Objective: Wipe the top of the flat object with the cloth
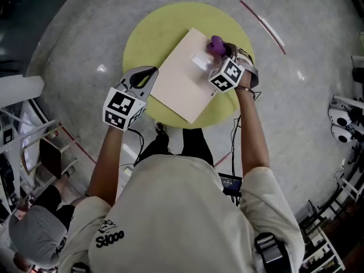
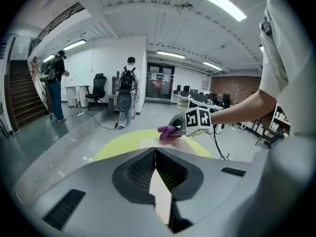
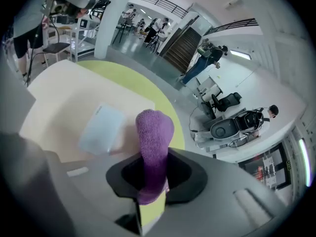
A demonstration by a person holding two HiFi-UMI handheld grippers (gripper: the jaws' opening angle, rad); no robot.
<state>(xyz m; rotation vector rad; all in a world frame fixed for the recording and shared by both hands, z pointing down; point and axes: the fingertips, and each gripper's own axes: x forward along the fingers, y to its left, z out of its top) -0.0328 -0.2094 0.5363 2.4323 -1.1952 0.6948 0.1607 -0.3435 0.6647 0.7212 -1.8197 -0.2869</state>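
Note:
A flat beige board [image 1: 179,81] lies on a round yellow table [image 1: 153,27]. My left gripper [image 1: 149,75] is shut on the board's left edge; a thin beige strip of the board [image 2: 160,196] shows between its closed jaws. My right gripper [image 1: 219,49] is shut on a purple knitted cloth [image 1: 216,43] at the board's far right corner. In the right gripper view the cloth [image 3: 154,137] sticks out of the jaws over the board [image 3: 59,107], next to a pale rectangular label [image 3: 101,130]. The left gripper view shows the right gripper [image 2: 197,122] with the cloth [image 2: 168,130].
The table stands on a grey concrete floor marked with a red line [image 1: 261,19]. A person in a grey cap [image 1: 34,232] sits at lower left. Equipment [image 1: 341,118] stands at the right. People [image 2: 127,90] and a staircase [image 2: 19,98] are far off.

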